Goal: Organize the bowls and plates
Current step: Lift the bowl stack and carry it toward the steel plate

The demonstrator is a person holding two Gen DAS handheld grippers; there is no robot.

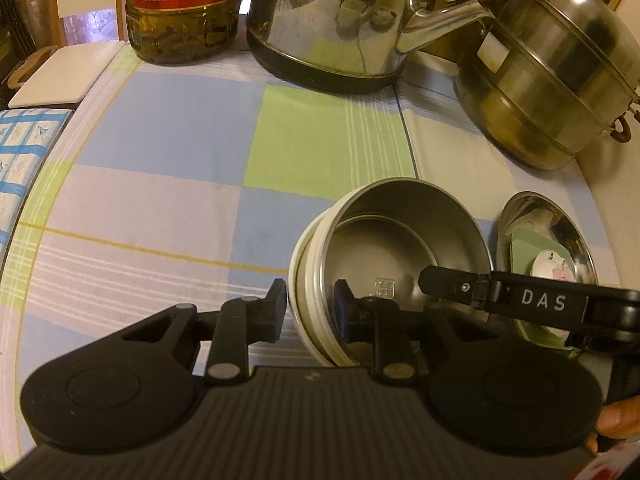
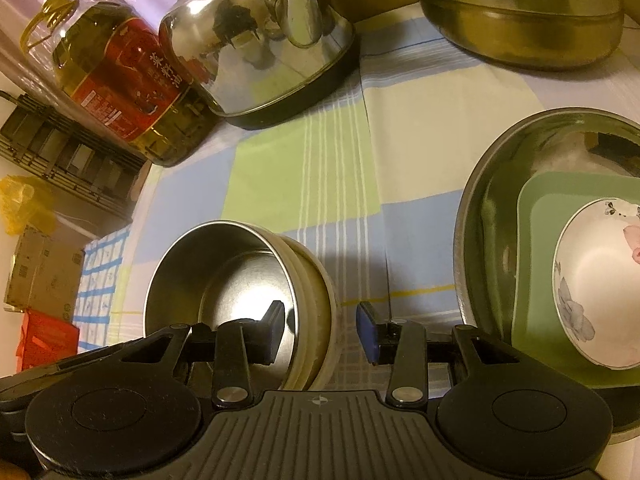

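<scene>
A stack of nested steel bowls [image 1: 400, 248] with cream outer walls sits on the checked cloth. My left gripper [image 1: 310, 308] straddles its near-left rim, one finger outside and the blue pad inside, with a sliver of gap, so it is open. My right gripper [image 2: 320, 324] straddles the same stack [image 2: 224, 280] from the other side. Its black finger is inside and its blue pad [image 2: 366, 328] stands clear outside, so it is open too. Its finger [image 1: 460, 288] reaches into the bowl in the left wrist view. To the right, a steel basin [image 2: 480, 220] holds a green square plate [image 2: 536, 240] and a floral bowl [image 2: 592, 280].
At the back of the table stand a steel kettle [image 1: 332, 28], an oil bottle [image 1: 180, 12] and a lidded steel steamer pot [image 1: 552, 80]. A white board [image 1: 60, 76] lies past the table's left edge. A person's hand [image 1: 616, 428] shows at the lower right.
</scene>
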